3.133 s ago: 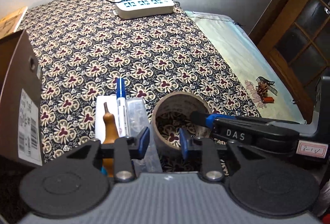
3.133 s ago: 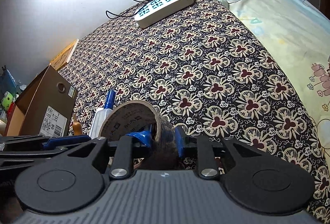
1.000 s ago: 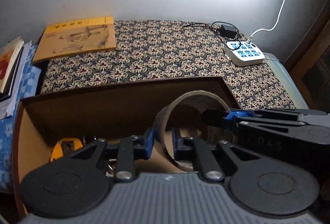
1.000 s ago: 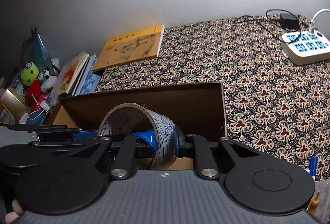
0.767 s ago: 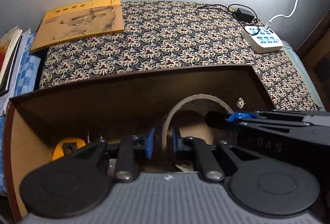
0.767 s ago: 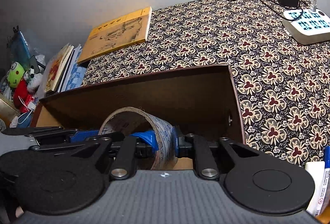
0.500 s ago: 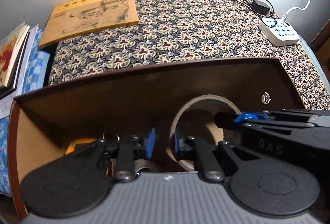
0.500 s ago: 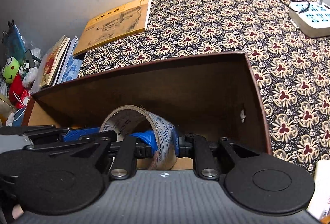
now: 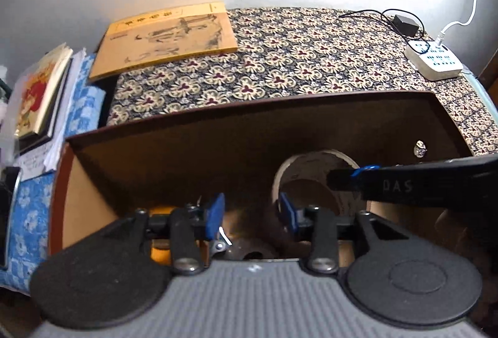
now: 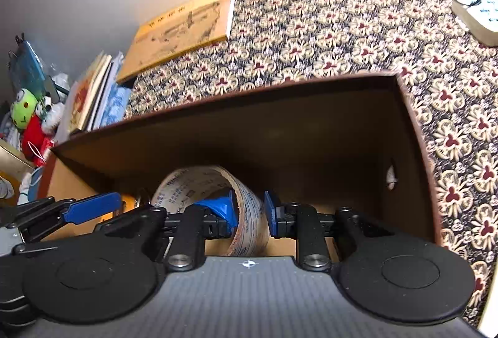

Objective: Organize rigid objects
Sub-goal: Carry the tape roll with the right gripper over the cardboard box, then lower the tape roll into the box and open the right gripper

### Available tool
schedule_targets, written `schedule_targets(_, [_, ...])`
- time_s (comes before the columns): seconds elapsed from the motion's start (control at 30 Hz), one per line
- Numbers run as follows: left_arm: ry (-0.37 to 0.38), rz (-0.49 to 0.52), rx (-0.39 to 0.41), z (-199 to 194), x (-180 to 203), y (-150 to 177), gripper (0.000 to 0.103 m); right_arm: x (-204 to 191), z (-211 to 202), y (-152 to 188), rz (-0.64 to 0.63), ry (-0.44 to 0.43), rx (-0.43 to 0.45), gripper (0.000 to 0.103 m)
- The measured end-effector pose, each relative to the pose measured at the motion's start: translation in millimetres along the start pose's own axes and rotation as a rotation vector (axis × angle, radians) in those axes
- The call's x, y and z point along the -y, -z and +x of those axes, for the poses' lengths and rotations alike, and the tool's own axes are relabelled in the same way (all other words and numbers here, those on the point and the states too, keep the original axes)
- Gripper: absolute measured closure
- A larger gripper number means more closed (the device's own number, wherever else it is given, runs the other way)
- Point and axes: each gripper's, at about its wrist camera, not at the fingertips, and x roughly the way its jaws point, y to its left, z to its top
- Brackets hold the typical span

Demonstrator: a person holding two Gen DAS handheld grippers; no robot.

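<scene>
A brown tape roll (image 9: 311, 179) stands on edge inside an open cardboard box (image 9: 249, 132). My left gripper (image 9: 250, 212) is open inside the box, just left of the roll and off it. My right gripper (image 10: 249, 210) is shut on the tape roll (image 10: 246, 213), one finger inside the ring and one outside, low in the box (image 10: 280, 132). The right gripper's finger (image 9: 373, 179) also shows from the side in the left wrist view, reaching into the ring. A yellow object (image 9: 158, 244) and some metal pieces lie on the box floor at the left.
The box sits on a flower-patterned cloth (image 9: 311, 58). A yellow book (image 9: 168, 39) lies behind it, and a white power strip (image 9: 435, 61) with cables at the far right. Stacked books (image 10: 90, 95) and toys (image 10: 25, 117) crowd the left side.
Both grippers carried the tape roll from the cloth into the box and lowered it. In the last half second my left gripper opened and let go of the roll.
</scene>
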Motion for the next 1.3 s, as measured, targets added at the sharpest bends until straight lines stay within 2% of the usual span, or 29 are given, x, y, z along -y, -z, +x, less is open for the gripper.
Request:
schedule_targets(0.13, [-0.061,-0.004,0.059,-16,1,1,0.056,-4,-20,1,-0.038,0.034,0.072,0.097])
schedule_targets(0.23, [-0.081,-0.034,0.082,-25,0,1,0.055,-4,-33,6,-0.051,0.016,0.11,0.097])
schedule_targets(0.33, [-0.148,-0.039,0.111,-33,4,2,0.055,-8,-45,13,-0.073,-0.003,0.139,0.097])
schedule_targets(0.47, [-0.198,-0.053,0.148,-45,8,4,0.055,-16,-66,27,-0.113,-0.003,0.227,0.097])
schedule_targets(0.57, [-0.236,-0.069,0.182,-57,13,8,0.048,-18,-80,36,-0.117,-0.012,0.284,0.097])
schedule_targets(0.73, [-0.279,-0.089,0.193,-69,24,13,0.043,-17,-97,45,-0.13,-0.088,0.269,0.096])
schedule_targets(0.9, [-0.326,-0.102,0.192,-79,36,21,0.042,-16,-110,55,-0.18,-0.072,0.289,0.096])
schedule_targets(0.97, [-0.344,-0.122,0.168,-83,41,24,0.042,-11,-116,59,-0.181,-0.068,0.29,0.096])
schedule_targets(1.07, [-0.335,-0.159,0.153,-88,46,29,0.042,-6,-122,63,-0.202,-0.08,0.28,0.096])
schedule_targets(1.3, [-0.421,-0.166,0.162,-107,75,38,0.042,19,-140,67,-0.194,-0.122,0.258,0.096])
